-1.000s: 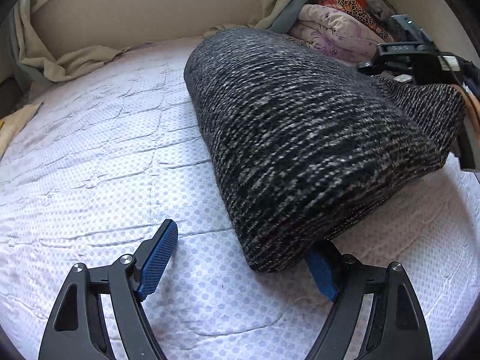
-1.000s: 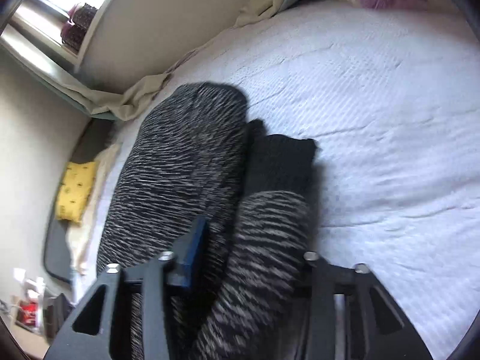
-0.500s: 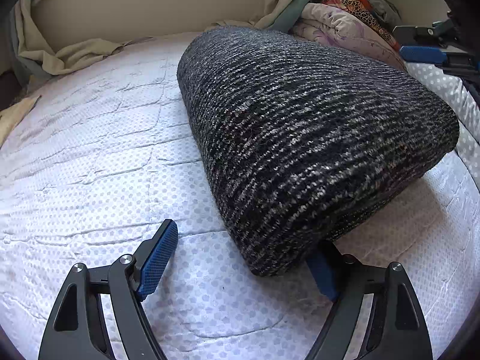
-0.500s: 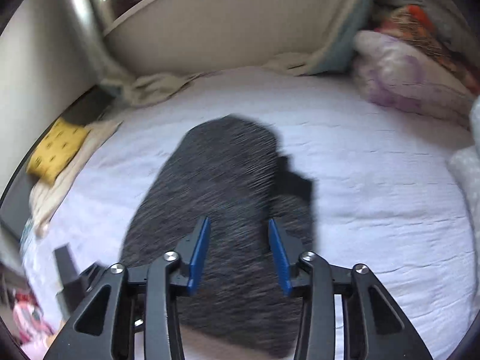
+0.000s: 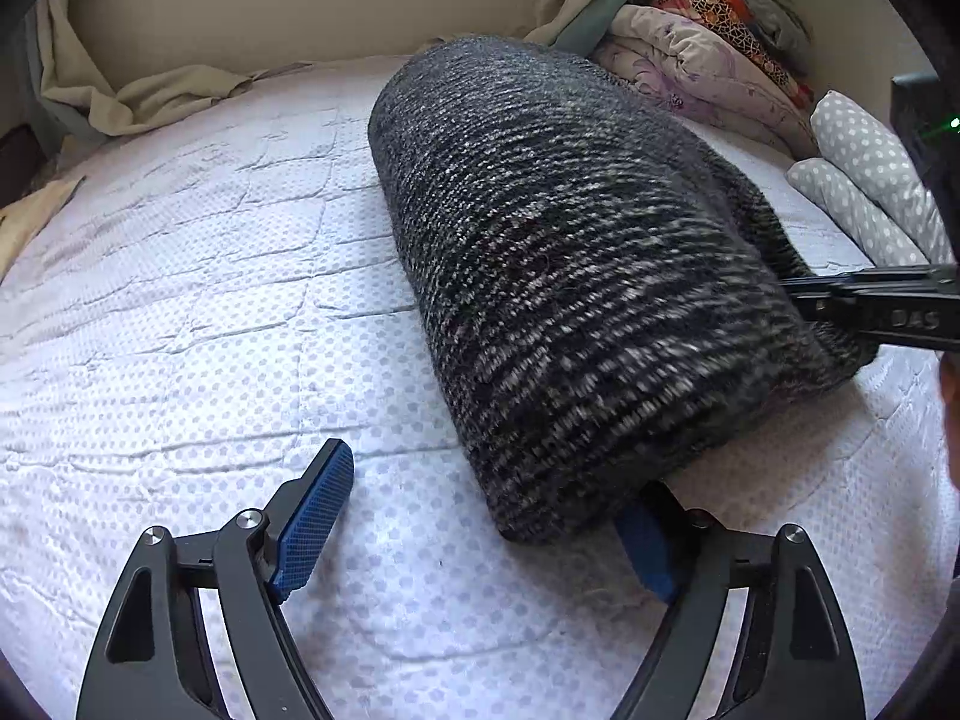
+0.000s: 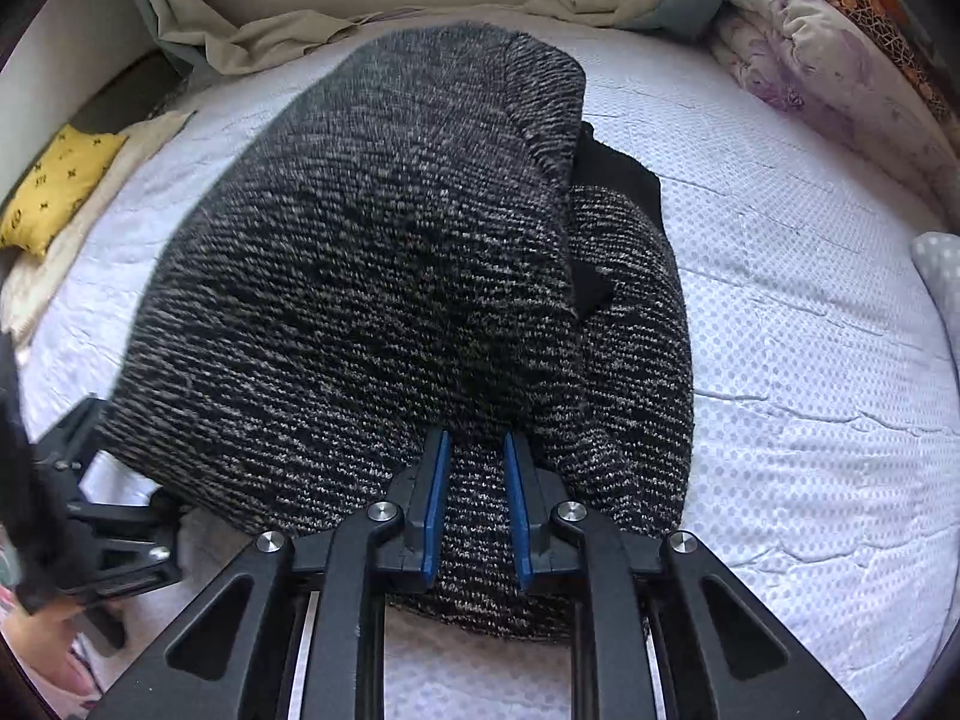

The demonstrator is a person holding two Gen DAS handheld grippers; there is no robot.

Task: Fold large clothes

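A black-and-grey knit sweater (image 5: 570,276) lies folded into a thick bundle on the white dotted mattress (image 5: 180,300). My left gripper (image 5: 492,480) stands open at the bundle's near corner. Its left pad (image 5: 312,522) rests bare on the mattress, and its right finger is tucked under the knit. My right gripper (image 6: 477,441) sits at the sweater's (image 6: 372,276) near edge. Its jaws are closing, with a ridge of knit pinched between the blue pads (image 6: 435,504). In the left wrist view the right gripper (image 5: 798,294) bites the bundle's right edge.
Folded quilts (image 5: 708,60) and dotted pillows (image 5: 870,180) are stacked at the back right. A crumpled beige sheet (image 5: 150,96) lines the wall at the back left. A yellow cushion (image 6: 60,180) lies off the mattress on the left. A person's hand (image 6: 36,630) holds the left gripper.
The right gripper let go of the sleeve, swung across above the sweater and came down at its edge, jaws narrowing onto the knit. The left gripper kept still.
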